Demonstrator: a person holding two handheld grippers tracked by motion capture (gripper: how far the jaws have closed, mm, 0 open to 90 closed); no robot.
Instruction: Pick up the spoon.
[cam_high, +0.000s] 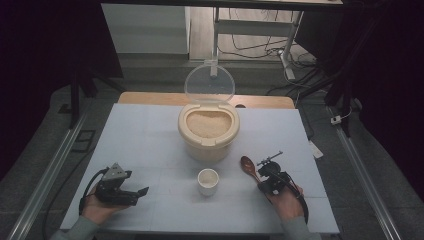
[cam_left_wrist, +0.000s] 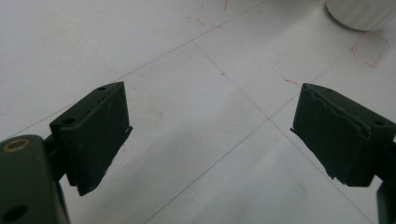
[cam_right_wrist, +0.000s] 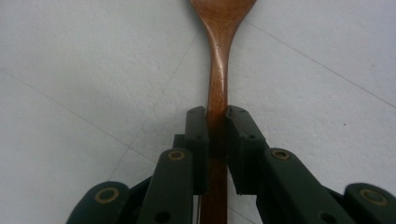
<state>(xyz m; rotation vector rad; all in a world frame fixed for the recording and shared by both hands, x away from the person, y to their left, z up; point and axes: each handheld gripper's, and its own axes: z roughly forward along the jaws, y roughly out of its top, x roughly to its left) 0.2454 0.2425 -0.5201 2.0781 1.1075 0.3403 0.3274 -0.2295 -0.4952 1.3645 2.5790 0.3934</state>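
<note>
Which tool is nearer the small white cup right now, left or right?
Right, narrowly. The right tool, shut on the wooden spoon, sits just to the right of the white cup. The left tool, jaws open, lies farther off to the cup's left.

The right gripper (cam_right_wrist: 217, 116) is lying low at the table's right with its jaws pressing together, while the left gripper (cam_left_wrist: 210, 126) is resting at the left, jaws standing wide apart.
</note>
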